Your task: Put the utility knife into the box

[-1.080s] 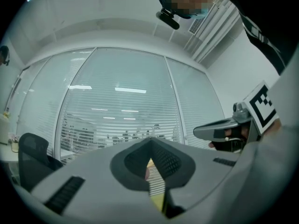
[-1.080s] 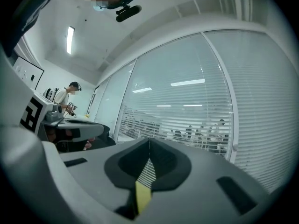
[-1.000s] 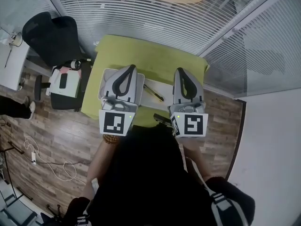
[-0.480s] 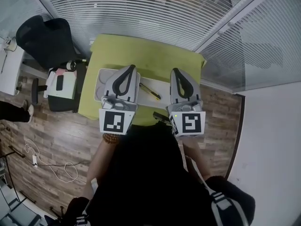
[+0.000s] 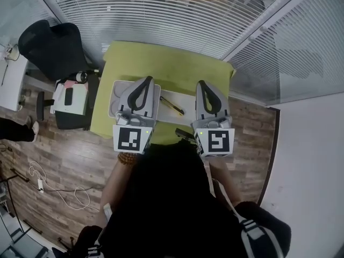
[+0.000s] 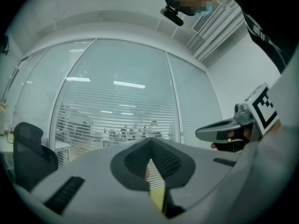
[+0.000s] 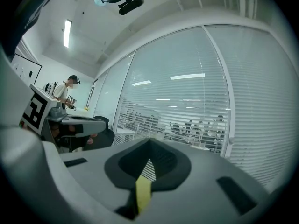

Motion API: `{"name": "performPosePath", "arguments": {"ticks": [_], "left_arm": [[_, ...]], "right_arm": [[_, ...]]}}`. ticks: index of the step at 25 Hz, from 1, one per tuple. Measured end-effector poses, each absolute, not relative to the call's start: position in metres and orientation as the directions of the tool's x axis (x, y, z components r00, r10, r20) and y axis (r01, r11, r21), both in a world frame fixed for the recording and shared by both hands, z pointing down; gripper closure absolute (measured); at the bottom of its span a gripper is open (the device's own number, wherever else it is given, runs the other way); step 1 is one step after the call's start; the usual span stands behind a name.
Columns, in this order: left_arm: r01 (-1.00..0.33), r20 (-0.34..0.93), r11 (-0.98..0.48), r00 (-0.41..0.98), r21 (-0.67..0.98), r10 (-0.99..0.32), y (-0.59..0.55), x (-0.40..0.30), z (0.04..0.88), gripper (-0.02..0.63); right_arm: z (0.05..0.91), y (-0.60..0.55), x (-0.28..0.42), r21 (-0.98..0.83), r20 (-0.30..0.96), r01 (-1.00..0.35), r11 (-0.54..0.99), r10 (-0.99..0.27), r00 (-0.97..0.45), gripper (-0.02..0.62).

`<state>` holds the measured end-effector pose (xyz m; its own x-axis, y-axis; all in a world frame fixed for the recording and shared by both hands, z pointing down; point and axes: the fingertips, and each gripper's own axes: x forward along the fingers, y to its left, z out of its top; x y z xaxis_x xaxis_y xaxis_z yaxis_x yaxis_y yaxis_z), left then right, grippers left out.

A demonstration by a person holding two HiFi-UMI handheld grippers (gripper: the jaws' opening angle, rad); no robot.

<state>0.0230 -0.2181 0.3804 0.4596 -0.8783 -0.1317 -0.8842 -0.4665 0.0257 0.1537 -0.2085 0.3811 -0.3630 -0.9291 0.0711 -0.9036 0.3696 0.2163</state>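
Green table [image 5: 166, 63] is seen from above in the head view. It is bounded on the far side by blinds [image 5: 161, 15] and on the right by a glass partition [image 5: 279, 63]. Wood floor [image 5: 64, 149] lies open to the left and near, though a chair [image 5: 51, 44] stands by the far-left corner.

The knife [image 5: 172, 105] is laid on a white sheet [image 5: 184, 97] at mid-table, outside the box [image 5: 112, 98]. The box is set by the table's left edge and partly covered by the left gripper [image 5: 147, 79]. The right gripper [image 5: 202, 83] is held just right of the knife.

In the gripper views both pairs of jaws are seen pressed together, with nothing between them. Only blinds and the opposite gripper are shown there, never knife or box. A distant person [image 7: 63, 93] appears in the right gripper view alone.
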Motion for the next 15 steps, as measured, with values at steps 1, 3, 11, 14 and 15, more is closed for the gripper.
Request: {"name": "performPosePath", "arguments": {"ticks": [1, 3, 11, 14, 15], "left_arm": [[-0.886, -0.130, -0.464, 0.457, 0.028, -0.880, -0.2180, 0.0221, 0.3806, 0.603], [-0.887, -0.131, -0.461, 0.454, 0.027, -0.881, -0.2178, 0.0216, 0.3811, 0.603], [-0.889, -0.126, -0.456, 0.448, 0.038, -0.885, -0.2170, 0.0202, 0.3833, 0.603], [-0.891, -0.126, -0.451, 0.443, 0.041, -0.887, -0.2167, 0.0190, 0.3843, 0.603], [-0.892, -0.126, -0.451, 0.443, 0.040, -0.888, -0.2163, 0.0194, 0.3853, 0.602]], "right_arm": [[0.3808, -0.2084, 0.1526, 0.219, 0.072, -0.902, 0.373, -0.928, -0.367, 0.595], [0.3816, -0.2078, 0.1518, 0.224, 0.077, -0.898, 0.379, -0.925, -0.372, 0.595], [0.3851, -0.2045, 0.1513, 0.221, 0.083, -0.895, 0.386, -0.922, -0.377, 0.595], [0.3865, -0.2031, 0.1486, 0.239, 0.094, -0.885, 0.401, -0.916, -0.389, 0.595], [0.3878, -0.2023, 0.1490, 0.240, 0.097, -0.883, 0.403, -0.915, -0.391, 0.595]]}}
